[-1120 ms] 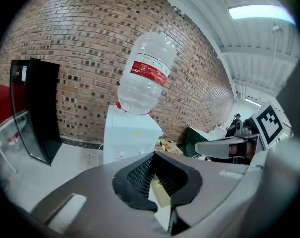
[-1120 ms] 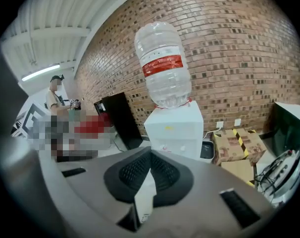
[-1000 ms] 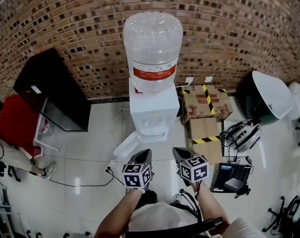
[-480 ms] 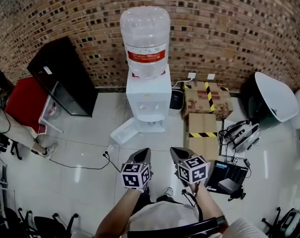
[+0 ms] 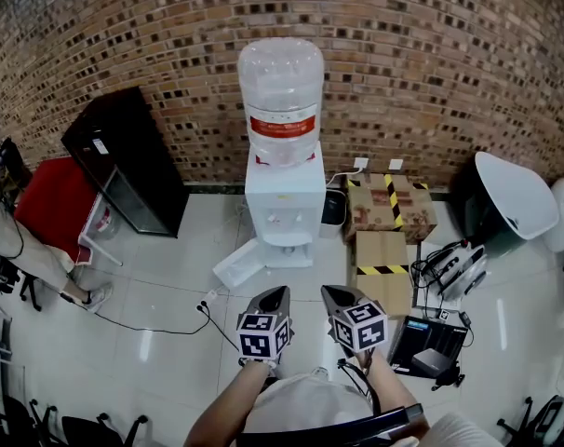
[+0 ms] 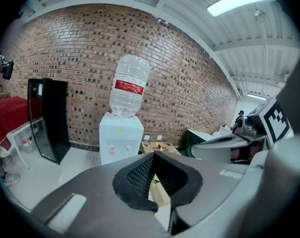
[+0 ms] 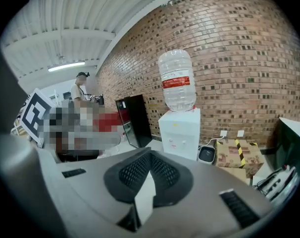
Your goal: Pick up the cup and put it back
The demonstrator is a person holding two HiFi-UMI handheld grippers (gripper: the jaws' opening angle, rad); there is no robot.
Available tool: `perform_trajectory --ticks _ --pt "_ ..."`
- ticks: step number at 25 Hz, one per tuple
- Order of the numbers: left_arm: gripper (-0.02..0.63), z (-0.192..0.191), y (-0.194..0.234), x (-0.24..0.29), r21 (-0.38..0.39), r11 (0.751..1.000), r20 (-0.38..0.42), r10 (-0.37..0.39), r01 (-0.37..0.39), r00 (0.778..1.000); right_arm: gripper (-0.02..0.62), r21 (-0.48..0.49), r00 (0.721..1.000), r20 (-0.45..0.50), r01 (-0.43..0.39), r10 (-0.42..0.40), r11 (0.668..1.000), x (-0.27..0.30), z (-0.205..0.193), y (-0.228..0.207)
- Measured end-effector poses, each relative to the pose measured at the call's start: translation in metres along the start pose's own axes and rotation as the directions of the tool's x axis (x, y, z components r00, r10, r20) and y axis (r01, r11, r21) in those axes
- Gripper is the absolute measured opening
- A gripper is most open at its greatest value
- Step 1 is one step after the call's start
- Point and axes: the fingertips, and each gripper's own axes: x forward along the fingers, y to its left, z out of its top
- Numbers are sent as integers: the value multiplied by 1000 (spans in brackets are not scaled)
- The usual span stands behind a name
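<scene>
No cup can be made out in any view. A white water dispenser (image 5: 284,203) with a clear bottle (image 5: 281,96) on top stands against the brick wall, ahead of both grippers across a stretch of floor. My left gripper (image 5: 275,293) and right gripper (image 5: 330,292) are held side by side at waist height, pointing at it. In the left gripper view the left gripper (image 6: 155,155) has its jaws together with nothing between them. The right gripper (image 7: 150,155) is shut and empty too. The dispenser (image 6: 121,143) shows beyond the jaws in both gripper views (image 7: 178,133).
A black cabinet (image 5: 128,161) and a red table (image 5: 54,208) stand to the left. Taped cardboard boxes (image 5: 389,203) lie right of the dispenser, a white panel (image 5: 237,264) at its foot. A cable (image 5: 170,329) crosses the tiled floor. A person (image 5: 12,250) is at far left.
The dispenser looks smaller and farther off than a second ago, with more floor showing before it. Both grippers stay shut and side by side, slightly lower in the view.
</scene>
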Motion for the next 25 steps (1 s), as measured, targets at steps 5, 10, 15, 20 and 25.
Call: perform_trajectory --ticks 5,10,15,20,25 --pt "0 11 11 -8 5 1000 19 -14 14 1000 8 -7 1000 -7 -2 1 1000 9 1 16" --pt "0 15 22 -13 -11 1000 25 -18 18 1000 8 -14 1000 -8 2 -2 1000 11 5 24" --pt "0 18 22 -15 -17 999 29 -37 37 999 8 -12 1000 -4 21 -21 1000 8 8 24" --pt "0 14 15 -14 -21 999 21 -49 49 999 8 -8 1000 -10 19 -19 1000 5 4 26" --pt "0 7 8 -19 -20 999 24 -49 50 998 8 -6 1000 -8 18 -18 1000 -2 -4 28"
